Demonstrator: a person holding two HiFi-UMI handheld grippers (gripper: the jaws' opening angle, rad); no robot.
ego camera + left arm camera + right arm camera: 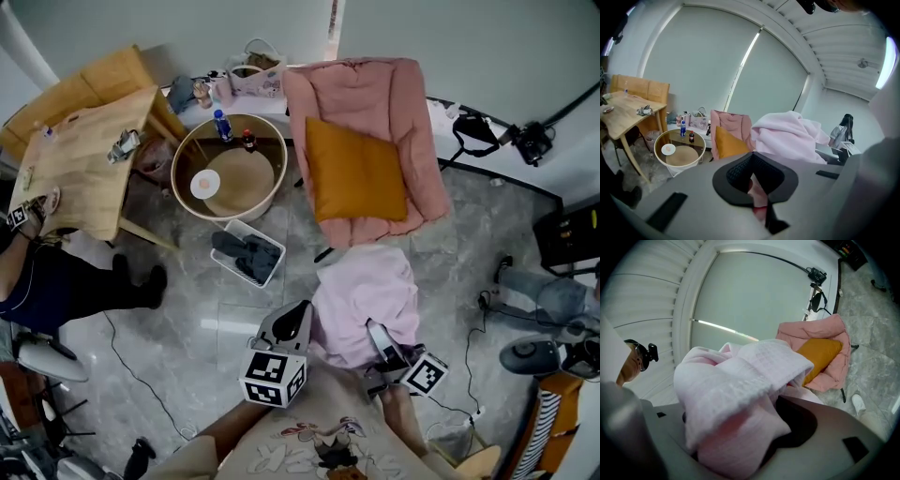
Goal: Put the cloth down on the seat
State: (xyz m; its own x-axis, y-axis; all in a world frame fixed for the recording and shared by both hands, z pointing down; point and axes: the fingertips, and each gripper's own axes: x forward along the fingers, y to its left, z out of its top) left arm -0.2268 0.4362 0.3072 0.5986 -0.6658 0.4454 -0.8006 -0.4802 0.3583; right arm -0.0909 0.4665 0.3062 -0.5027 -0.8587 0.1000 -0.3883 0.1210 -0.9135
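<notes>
The pink cloth [367,298] hangs bunched between both hand-held grippers, just short of the pink chair [414,122] at 12 o'clock. An orange cushion [356,173] fills the chair's seat. The left hand-held gripper [296,321] is pinched almost closed on a thin fold. The right hand-held gripper [379,339] clamps wide around a thick wad that hides its jaw tips. A white bin [246,255] at 10 o'clock and a round glass table [228,169] at 11 border the open grey floor [187,319].

Likely staged lounge: armchair [375,89], mounted camera [532,142]
</notes>
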